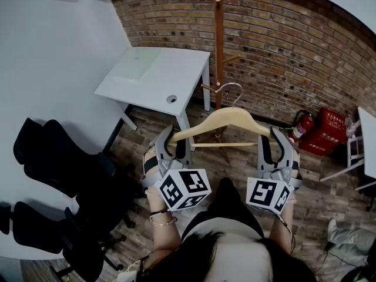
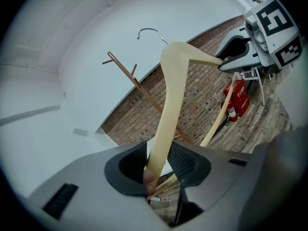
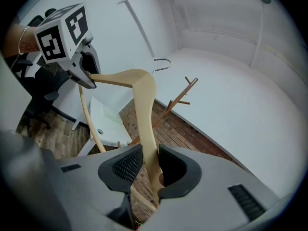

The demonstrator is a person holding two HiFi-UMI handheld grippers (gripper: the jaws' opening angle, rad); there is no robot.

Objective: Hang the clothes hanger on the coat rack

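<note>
Jaws round pale wooden hanger (image 1: 218,118) with silver hook (image 1: 230,84)

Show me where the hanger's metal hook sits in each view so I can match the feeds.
Head view: metal hook at centre, atop the hanger, just right of the coat rack pole.
Left gripper view: hook top centre, right of the rack's pegs.
Right gripper view: hook upper centre, left of the rack's pegs.
Shared landmark: the coat rack.

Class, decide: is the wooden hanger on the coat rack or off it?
Off. The hanger is held at its ends by the left gripper and right gripper, short of the coat rack, touching no peg.
</note>
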